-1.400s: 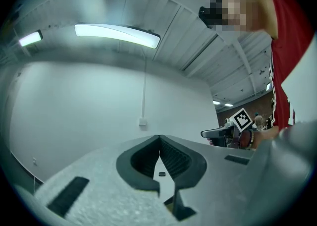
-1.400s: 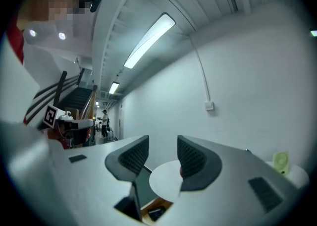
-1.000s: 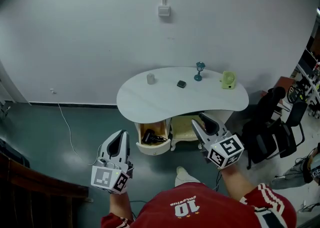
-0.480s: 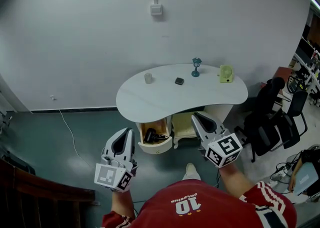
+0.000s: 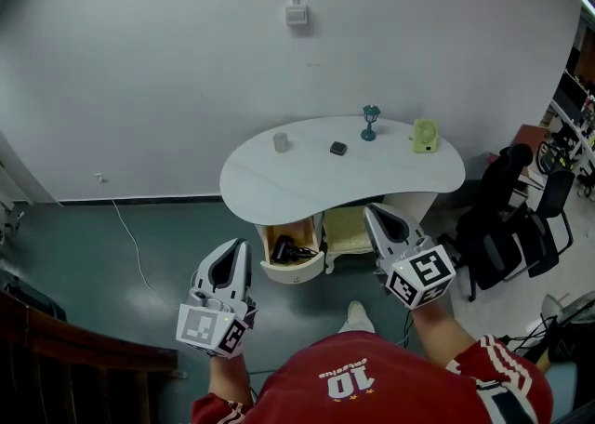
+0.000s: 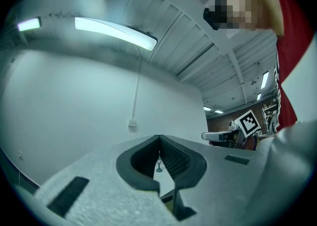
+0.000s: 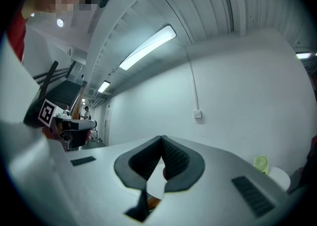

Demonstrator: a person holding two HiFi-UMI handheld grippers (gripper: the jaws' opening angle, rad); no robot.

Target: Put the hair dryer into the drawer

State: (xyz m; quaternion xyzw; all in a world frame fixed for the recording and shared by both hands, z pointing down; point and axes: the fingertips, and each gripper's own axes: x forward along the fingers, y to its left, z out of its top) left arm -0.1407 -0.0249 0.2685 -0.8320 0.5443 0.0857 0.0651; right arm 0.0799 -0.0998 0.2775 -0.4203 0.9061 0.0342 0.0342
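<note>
**One hair dryer, one open drawer**

One black hair dryer (image 5: pixel 284 249) is lying inside the single open drawer (image 5: pixel 293 271) under the white table (image 5: pixel 279 188). The table is carrying four small things: cup (image 5: pixel 280 141), dark block (image 5: pixel 338 148), teal goblet (image 5: pixel 371 126), green object (image 5: pixel 425 137). Two grippers are hovering nearby: the left gripper (image 5: pixel 239 245) is pressed together, and the right gripper (image 5: pixel 370 212) has just been closing on nothing.

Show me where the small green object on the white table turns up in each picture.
Head view: the small green object stands at the right end of the white table, near the wall.
Left gripper view: not in it.
Right gripper view: the object sits low at the right.
Shared landmark: the wall switch box under a vertical conduit, in all three views.
</note>
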